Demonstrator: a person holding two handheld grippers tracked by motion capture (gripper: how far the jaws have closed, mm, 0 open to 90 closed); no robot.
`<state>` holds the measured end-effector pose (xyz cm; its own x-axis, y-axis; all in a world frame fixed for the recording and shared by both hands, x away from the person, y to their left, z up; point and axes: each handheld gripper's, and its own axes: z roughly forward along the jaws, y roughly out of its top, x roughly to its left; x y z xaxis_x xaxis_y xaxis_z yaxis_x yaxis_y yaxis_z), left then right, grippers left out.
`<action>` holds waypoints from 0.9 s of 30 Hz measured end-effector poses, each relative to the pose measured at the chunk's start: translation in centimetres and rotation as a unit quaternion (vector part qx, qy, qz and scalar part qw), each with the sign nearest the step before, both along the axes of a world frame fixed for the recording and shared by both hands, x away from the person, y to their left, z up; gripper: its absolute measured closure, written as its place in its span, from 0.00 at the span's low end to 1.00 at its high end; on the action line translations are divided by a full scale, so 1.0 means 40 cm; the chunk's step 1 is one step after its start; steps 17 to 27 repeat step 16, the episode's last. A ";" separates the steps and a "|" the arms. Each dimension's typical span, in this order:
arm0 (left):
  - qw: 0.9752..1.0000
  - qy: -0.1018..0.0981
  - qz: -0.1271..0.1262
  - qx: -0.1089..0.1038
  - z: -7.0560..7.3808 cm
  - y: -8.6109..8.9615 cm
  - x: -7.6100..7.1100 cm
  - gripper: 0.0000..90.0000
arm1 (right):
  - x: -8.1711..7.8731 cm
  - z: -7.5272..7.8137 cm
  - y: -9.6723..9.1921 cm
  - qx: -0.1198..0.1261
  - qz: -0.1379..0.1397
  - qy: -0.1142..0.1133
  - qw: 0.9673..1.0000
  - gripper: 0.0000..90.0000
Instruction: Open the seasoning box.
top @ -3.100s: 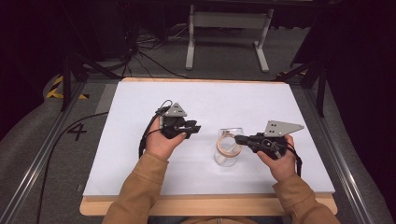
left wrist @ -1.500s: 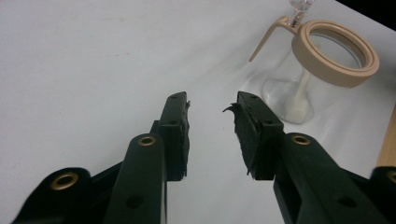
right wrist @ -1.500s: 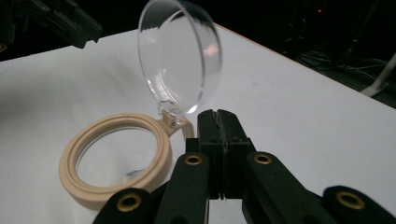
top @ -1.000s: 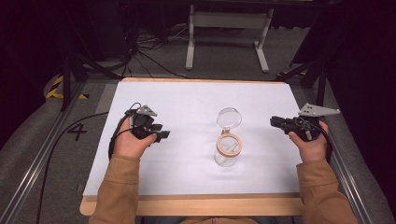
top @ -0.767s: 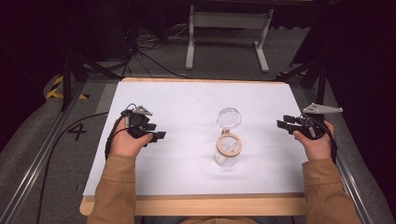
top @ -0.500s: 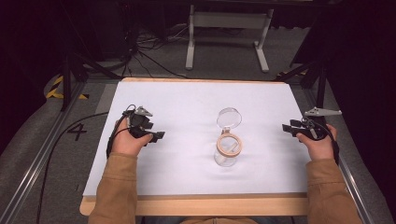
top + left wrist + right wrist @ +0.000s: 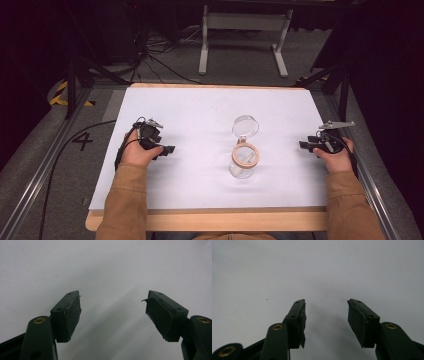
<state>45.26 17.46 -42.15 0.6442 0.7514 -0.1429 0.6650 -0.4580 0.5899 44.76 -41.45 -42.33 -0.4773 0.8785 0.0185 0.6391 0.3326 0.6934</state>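
Note:
A clear jar (image 7: 244,161) with a tan ring at its mouth stands upright at the middle of the white table (image 7: 200,107). Just behind it lies a round clear lid (image 7: 245,126). My left gripper (image 7: 169,149) rests low at the table's left side, pointing right toward the jar and far from it. My right gripper (image 7: 302,145) sits at the right edge, pointing left. Both pairs of jaws have just been opening. In the left gripper view (image 7: 113,296) and the right gripper view (image 7: 326,301), bare white tabletop lies between the black pads.
Metal rails run along both sides of the table. A black cable (image 7: 55,165) trails over the grey floor at the left. A white stand (image 7: 245,22) and dark tripod legs are beyond the far edge. The wooden front edge (image 7: 210,220) lies between the person's sleeves.
Both hands have drawn away from the jar, outward to the table's sides, and sunk toward the surface. Both sets of jaws stand wider. Jar and lid have stayed put.

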 end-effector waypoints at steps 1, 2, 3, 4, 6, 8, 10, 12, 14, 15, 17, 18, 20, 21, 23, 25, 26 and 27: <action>1.000 0.005 -0.002 0.003 -0.003 0.000 0.001 0.30 | 0.001 -0.004 0.002 -0.002 0.001 0.002 1.000 0.55; 1.000 0.009 -0.005 0.006 -0.005 -0.001 0.002 0.30 | 0.002 -0.008 0.004 -0.007 0.004 0.003 1.000 0.55; 1.000 0.014 -0.007 0.010 -0.009 -0.003 0.003 0.29 | 0.003 -0.010 0.006 -0.011 0.006 0.006 1.000 0.55; 1.000 0.022 -0.008 0.011 -0.011 -0.005 0.002 0.29 | 0.004 -0.012 0.008 -0.014 0.008 0.007 1.000 0.54; 0.999 0.036 -0.014 0.016 -0.016 -0.010 0.001 0.27 | 0.004 -0.014 0.012 -0.014 0.010 0.007 1.000 0.52; 0.999 0.042 -0.024 0.022 -0.018 -0.017 -0.001 0.26 | 0.004 -0.019 0.014 -0.024 0.008 -0.004 1.000 0.51; 0.998 0.047 -0.032 0.027 -0.018 -0.025 -0.003 0.25 | 0.003 -0.020 0.015 -0.028 0.009 -0.005 1.000 0.51; 0.997 0.052 -0.040 0.035 -0.018 -0.032 -0.006 0.22 | 0.002 -0.019 0.015 -0.025 0.009 -0.004 1.000 0.50; 0.997 0.048 -0.045 0.032 -0.017 -0.035 -0.006 0.22 | 0.003 -0.020 0.016 -0.028 0.010 -0.004 1.000 0.50; 0.997 0.050 -0.042 0.030 -0.016 -0.036 -0.006 0.22 | 0.003 -0.019 0.017 -0.026 0.011 -0.004 1.000 0.51; 0.997 0.046 -0.044 0.032 -0.015 -0.035 -0.005 0.22 | 0.003 -0.019 0.018 -0.023 0.011 -0.003 1.000 0.51; 0.997 0.046 -0.044 0.032 -0.015 -0.035 -0.005 0.22 | 0.003 -0.019 0.018 -0.023 0.011 -0.003 1.000 0.51; 0.997 0.046 -0.044 0.032 -0.015 -0.035 -0.005 0.22 | 0.003 -0.019 0.018 -0.023 0.011 -0.003 1.000 0.51; 0.997 0.046 -0.044 0.032 -0.015 -0.035 -0.005 0.22 | 0.003 -0.019 0.018 -0.023 0.011 -0.003 1.000 0.51; 0.997 0.046 -0.044 0.032 -0.015 -0.035 -0.005 0.22 | 0.003 -0.019 0.018 -0.023 0.011 -0.003 1.000 0.51; 0.997 0.046 -0.044 0.032 -0.015 -0.035 -0.005 0.22 | 0.003 -0.019 0.018 -0.023 0.011 -0.003 1.000 0.51; 0.997 0.046 -0.044 0.032 -0.015 -0.035 -0.005 0.22 | 0.003 -0.019 0.018 -0.023 0.011 -0.003 1.000 0.51; 0.997 0.046 -0.044 0.032 -0.015 -0.035 -0.005 0.22 | 0.003 -0.019 0.018 -0.023 0.011 -0.003 1.000 0.51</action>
